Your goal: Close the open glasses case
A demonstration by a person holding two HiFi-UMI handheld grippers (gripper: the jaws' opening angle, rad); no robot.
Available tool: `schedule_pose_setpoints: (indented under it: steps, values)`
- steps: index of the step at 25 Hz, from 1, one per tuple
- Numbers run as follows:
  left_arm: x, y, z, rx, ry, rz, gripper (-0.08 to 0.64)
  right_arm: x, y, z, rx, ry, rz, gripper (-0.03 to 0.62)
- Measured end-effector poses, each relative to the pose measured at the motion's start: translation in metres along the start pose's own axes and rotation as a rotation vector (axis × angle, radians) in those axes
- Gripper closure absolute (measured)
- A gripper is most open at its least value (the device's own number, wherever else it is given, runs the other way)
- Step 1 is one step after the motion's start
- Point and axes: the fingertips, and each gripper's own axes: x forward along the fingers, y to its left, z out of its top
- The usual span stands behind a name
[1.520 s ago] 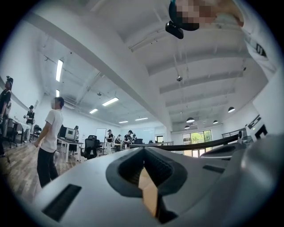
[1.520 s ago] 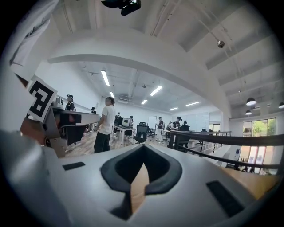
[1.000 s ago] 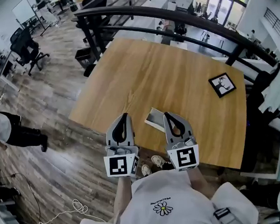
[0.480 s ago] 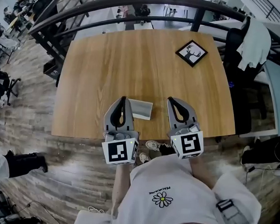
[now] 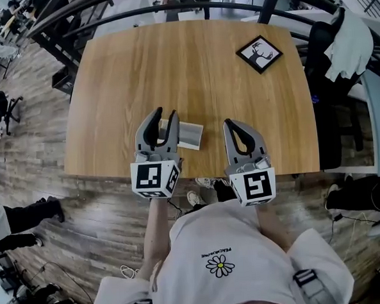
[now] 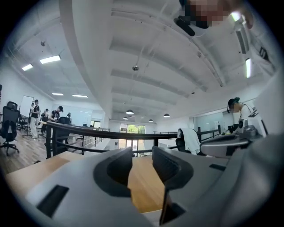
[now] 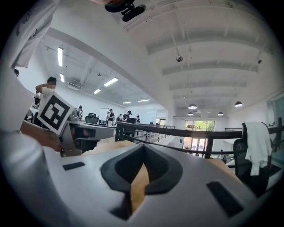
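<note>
Our left tongs (image 6: pixel 143 156) are partway open and opening. The two ribbed pads stand apart, and in the left gripper view we see only bare wood through the gap. Nothing is pinched there, and we see nothing touching either pad. Our right tongs (image 7: pixel 143 149) are closed, tips pressed together, with a thin wedge of wood showing beneath the meeting point and nothing held.

From the head view, the glasses case (image 5: pixel 188 135) lies flat on the bench (image 5: pixel 191 64), close to the near edge. It sits just to the right of the left tongs, whose right jaw overlaps the case's left end as seen from above. We cannot tell whether that jaw touches the case or only passes over it. The right tongs are apart from the case, with a strip of bare wood between them. The case looks like a pale grey rectangle with a darker band along one long side. From this steep angle we cannot make out how its lid stands.

Both tongs point level and away from us across the bench, roughly parallel, their marker cubes hanging just off the near edge. Our forearms (image 5: pixel 157 227) reach forward from a white shirt (image 5: pixel 222 262). A small framed picture (image 5: pixel 259 54) sits at the far right corner of the bench, well away from the case.
</note>
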Motion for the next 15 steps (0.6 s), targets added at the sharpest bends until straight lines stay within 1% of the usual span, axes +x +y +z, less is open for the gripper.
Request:
schedule_pose_setpoints:
  steps: [3,6,10,13,15]
  values:
    - [0.009,0.004,-0.026,-0.033,0.055,-0.030,0.373,0.001,0.004,-0.004,0.013,0.013,0.015,0.583]
    - [0.022,0.002,-0.060,-0.056,0.126,-0.059,0.337,0.000,0.006,-0.009,0.045,0.036,0.027,0.583]
    - [0.036,-0.004,-0.107,-0.084,0.230,-0.097,0.328,-0.003,-0.004,-0.019,0.004,0.047,0.014,0.583]
    - [0.042,-0.009,-0.142,-0.112,0.320,-0.126,0.326,-0.006,-0.007,-0.024,0.002,0.064,0.005,0.583]
    - [0.043,-0.012,-0.158,-0.109,0.369,-0.138,0.324,-0.008,-0.010,-0.028,0.006,0.076,0.000,0.583]
